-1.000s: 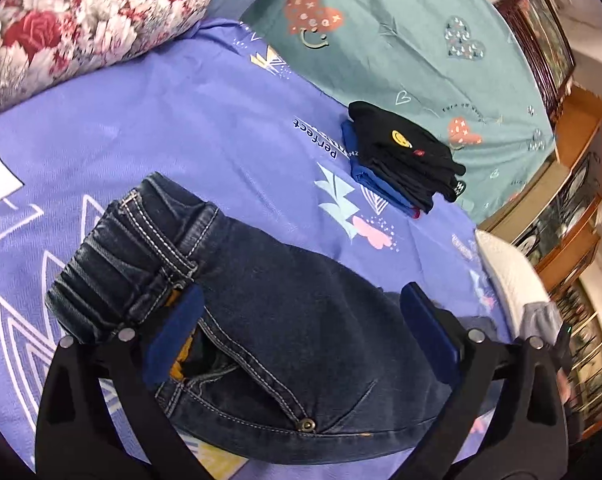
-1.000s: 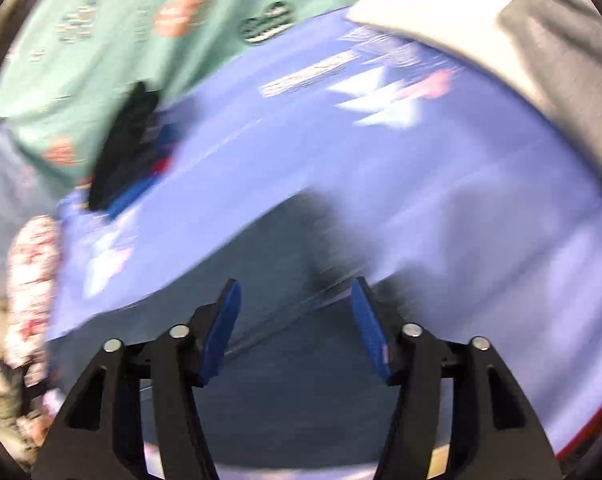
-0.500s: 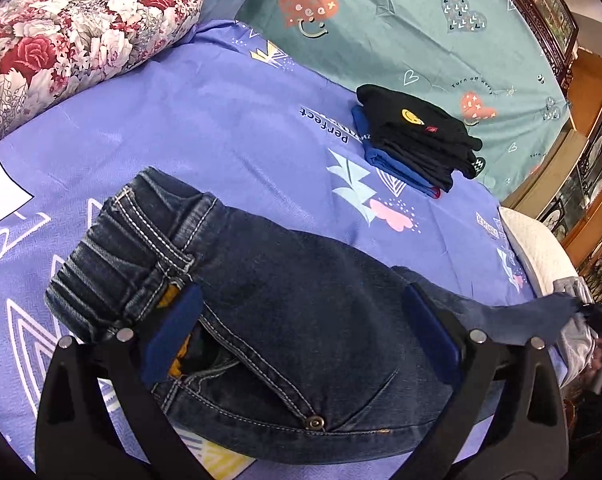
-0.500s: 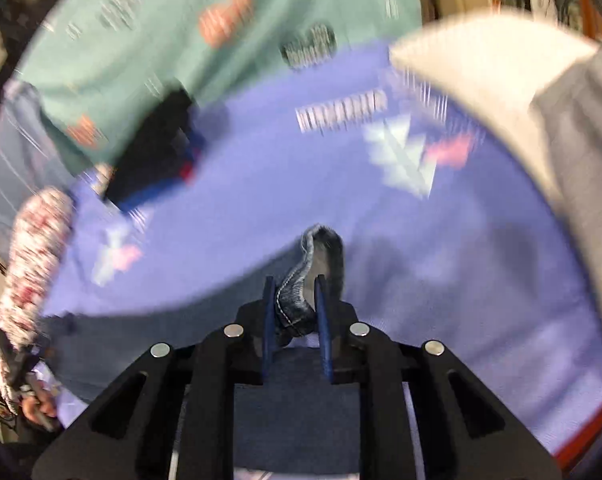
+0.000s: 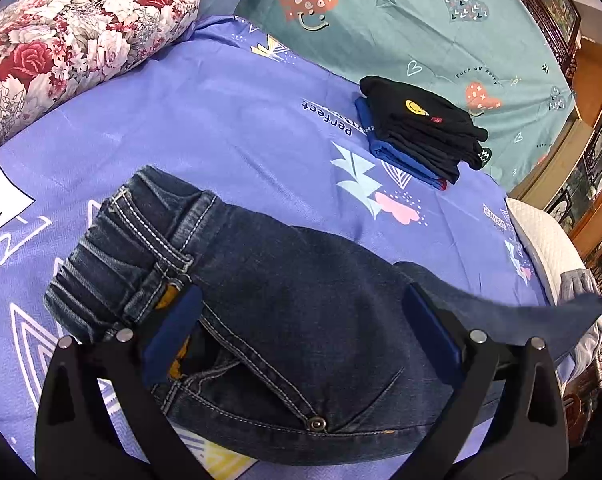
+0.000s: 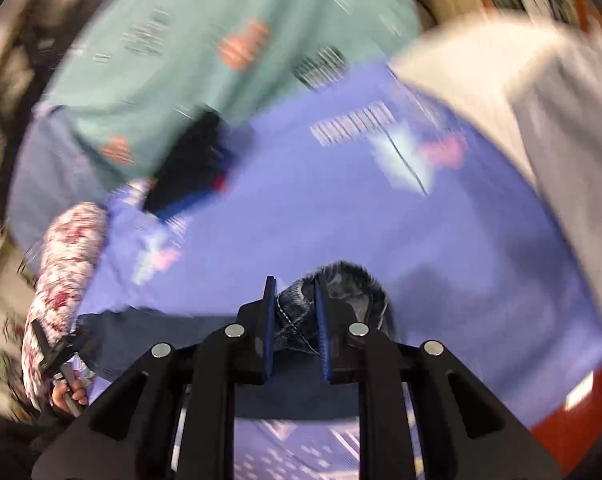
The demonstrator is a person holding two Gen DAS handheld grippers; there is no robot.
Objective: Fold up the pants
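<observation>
Dark blue jeans (image 5: 293, 312) lie on a purple bedsheet (image 5: 221, 128), waistband at the left. My left gripper (image 5: 301, 328) is open, its blue fingers (image 5: 173, 332) spread above the hip and pocket area, holding nothing. The leg end (image 5: 541, 316) is lifted off the bed at the right. In the blurred right wrist view, my right gripper (image 6: 293, 320) is shut on the jeans' leg hem (image 6: 301, 304) and holds it above the sheet (image 6: 341, 220); the leg (image 6: 149, 340) trails to the left.
A stack of folded dark clothes (image 5: 421, 132) sits at the back of the bed, also in the right wrist view (image 6: 193, 168). A floral pillow (image 5: 69, 40) lies back left. A teal sheet (image 5: 421, 20) lies behind. A white cushion (image 5: 541, 236) and wooden cabinets (image 5: 593, 160) stand right.
My right gripper closed on the jeans' leg hem and lifted it off the bed. The raised leg came into the left wrist view at the right. The left gripper stayed open over the hip.
</observation>
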